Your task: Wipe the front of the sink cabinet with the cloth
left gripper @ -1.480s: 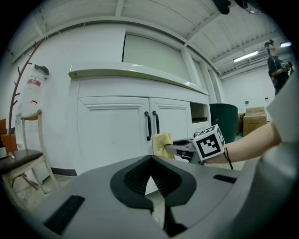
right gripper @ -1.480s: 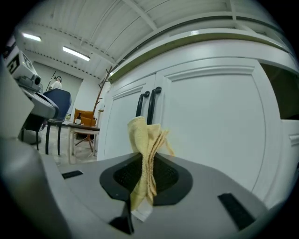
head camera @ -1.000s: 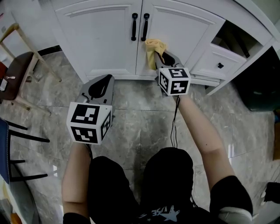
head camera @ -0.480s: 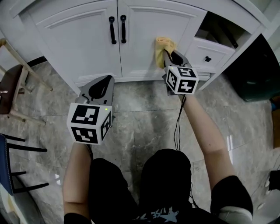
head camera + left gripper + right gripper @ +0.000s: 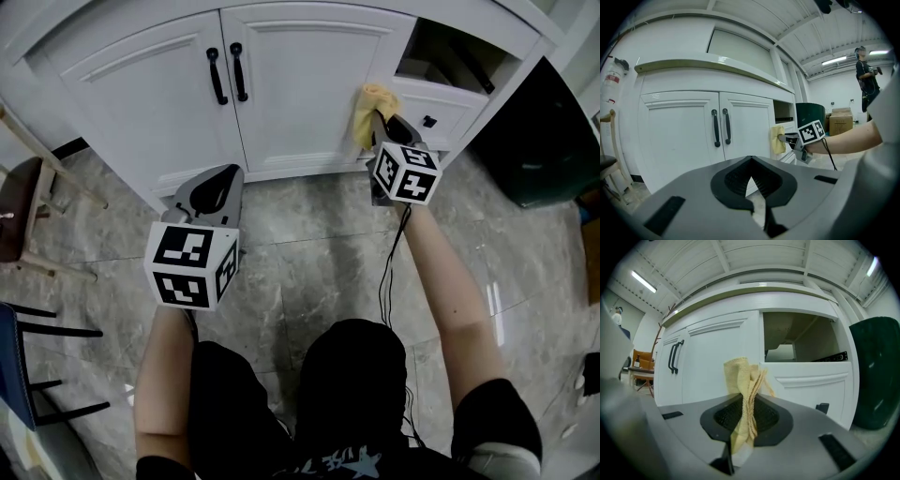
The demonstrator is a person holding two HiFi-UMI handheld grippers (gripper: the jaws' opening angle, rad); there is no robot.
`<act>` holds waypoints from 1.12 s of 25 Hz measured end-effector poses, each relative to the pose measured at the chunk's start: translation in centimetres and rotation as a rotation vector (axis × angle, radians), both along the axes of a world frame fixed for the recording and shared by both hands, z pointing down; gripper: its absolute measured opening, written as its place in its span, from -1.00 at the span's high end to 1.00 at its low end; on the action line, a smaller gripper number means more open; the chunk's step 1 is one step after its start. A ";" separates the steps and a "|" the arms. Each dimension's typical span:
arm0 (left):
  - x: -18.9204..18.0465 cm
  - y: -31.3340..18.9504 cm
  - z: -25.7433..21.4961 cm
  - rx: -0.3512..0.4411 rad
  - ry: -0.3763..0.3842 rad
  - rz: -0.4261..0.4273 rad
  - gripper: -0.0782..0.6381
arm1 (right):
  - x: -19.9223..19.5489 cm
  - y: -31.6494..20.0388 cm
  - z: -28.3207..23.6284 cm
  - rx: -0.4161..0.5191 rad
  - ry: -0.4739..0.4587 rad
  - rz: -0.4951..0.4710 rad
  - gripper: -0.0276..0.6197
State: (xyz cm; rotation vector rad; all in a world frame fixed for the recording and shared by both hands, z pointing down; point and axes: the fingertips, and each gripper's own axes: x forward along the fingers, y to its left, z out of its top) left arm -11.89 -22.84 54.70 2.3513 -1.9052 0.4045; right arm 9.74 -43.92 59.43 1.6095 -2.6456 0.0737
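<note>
Yellow nubby cloth, right gripper, agst white panelled cabinet

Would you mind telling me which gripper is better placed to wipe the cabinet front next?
Right. The right gripper is shut on the yellow cloth, held at the cabinet front by the right door. The left gripper is shut, empty, and farther back.

The cloth is a coarse, nubbly yellow weave, nipped in the right tool's matt grey plastic and ribbed black pads, before the smooth satin-white painted cabinet with matt black handles, above a glossy marbled stone floor.
</note>
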 end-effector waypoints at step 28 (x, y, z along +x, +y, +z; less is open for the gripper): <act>-8.1 4.2 4.5 -0.056 -0.008 -0.191 0.74 | -17.0 8.0 5.3 0.002 0.040 -0.369 0.73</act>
